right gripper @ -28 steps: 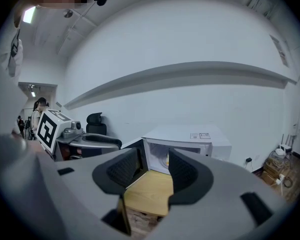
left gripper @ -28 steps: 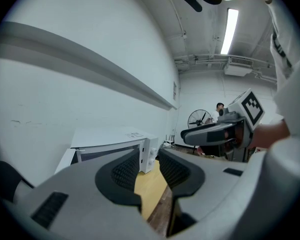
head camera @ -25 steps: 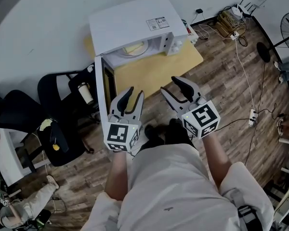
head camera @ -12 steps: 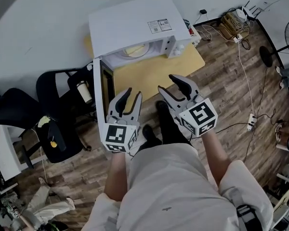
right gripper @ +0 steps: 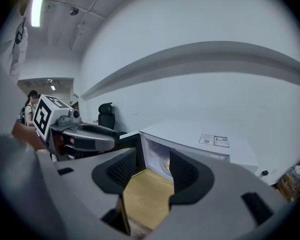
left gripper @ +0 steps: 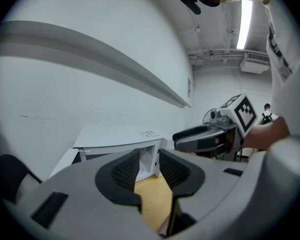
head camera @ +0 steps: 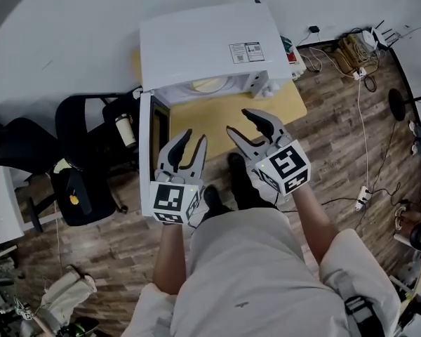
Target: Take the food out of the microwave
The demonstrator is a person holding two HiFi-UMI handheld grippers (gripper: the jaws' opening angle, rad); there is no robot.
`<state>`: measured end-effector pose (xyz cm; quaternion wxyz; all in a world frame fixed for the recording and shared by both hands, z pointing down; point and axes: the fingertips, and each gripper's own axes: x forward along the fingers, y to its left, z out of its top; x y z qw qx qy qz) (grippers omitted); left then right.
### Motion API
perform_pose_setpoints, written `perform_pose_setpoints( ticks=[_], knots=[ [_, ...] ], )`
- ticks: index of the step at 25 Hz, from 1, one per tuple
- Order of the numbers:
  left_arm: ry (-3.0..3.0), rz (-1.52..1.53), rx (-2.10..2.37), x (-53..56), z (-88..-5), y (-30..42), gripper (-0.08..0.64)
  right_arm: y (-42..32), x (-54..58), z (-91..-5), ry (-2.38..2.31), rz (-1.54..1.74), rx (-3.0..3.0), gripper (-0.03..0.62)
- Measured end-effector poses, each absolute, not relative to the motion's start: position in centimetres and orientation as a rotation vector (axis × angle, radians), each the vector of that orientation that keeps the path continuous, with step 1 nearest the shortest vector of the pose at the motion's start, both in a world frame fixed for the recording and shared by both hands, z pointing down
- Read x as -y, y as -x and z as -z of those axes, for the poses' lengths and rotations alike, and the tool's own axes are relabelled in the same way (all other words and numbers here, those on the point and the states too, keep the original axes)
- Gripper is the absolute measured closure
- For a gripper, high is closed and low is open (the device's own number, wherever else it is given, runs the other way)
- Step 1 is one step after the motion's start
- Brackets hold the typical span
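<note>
A white microwave point(head camera: 210, 44) stands on a low wooden table point(head camera: 224, 114), its door point(head camera: 146, 142) swung open to the left. Inside lies a pale plate of food point(head camera: 209, 85), also visible through the opening in the right gripper view point(right gripper: 165, 161). My left gripper point(head camera: 195, 137) is open and holds nothing, just in front of the door's edge. My right gripper point(head camera: 240, 121) is open over the table's front part, short of the opening. In their own views the left gripper point(left gripper: 149, 165) and the right gripper point(right gripper: 152, 171) both point at the microwave point(left gripper: 120, 141).
Black office chairs point(head camera: 84, 142) stand left of the open door, with a cup point(head camera: 125, 130) on one. Cables and a power strip point(head camera: 358, 48) lie on the wood floor at right. My shoes point(head camera: 235, 181) are below the table's front edge.
Both grippers have moved forward toward the microwave, the right one more. Both stay open and empty.
</note>
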<state>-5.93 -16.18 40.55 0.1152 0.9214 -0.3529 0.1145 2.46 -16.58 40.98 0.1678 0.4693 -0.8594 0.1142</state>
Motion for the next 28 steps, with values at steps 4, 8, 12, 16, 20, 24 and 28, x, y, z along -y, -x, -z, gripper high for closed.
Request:
perform_pose_setpoints(
  ticks=[4,8,12,16,20,24,28],
  knots=[
    [-2.666,-0.343,1.086,17.5,-40.9,5.7,0.443,-2.5,18.4,-42.3,-1.249,-0.323,2.453,0.394],
    [-2.635,-0.349,1.139,18.5,-41.2,5.6,0.443,-2.5,19.8,-44.5,-1.155,-0.312,2.437,0.387],
    [-2.602,-0.354,1.193,19.2,-41.6,5.6,0.443,-2.2,20.9,-47.0,-1.062,-0.292,2.412,0.382],
    [-2.560,-0.363,1.252,19.6,-42.0,5.8,0.443,-1.9,22.0,-49.5,-0.981,-0.221,2.378,0.379],
    [-2.526,-0.371,1.302,19.9,-42.4,5.9,0.443,-1.6,22.8,-52.5,-0.911,-0.148,2.326,0.374],
    [-2.490,-0.377,1.350,20.1,-42.7,6.0,0.443,-1.3,23.9,-54.7,-0.852,-0.080,2.290,0.371],
    [-2.454,-0.384,1.394,20.2,-42.9,6.1,0.443,-1.2,25.2,-56.6,-0.801,0.000,2.244,0.365]
  ],
)
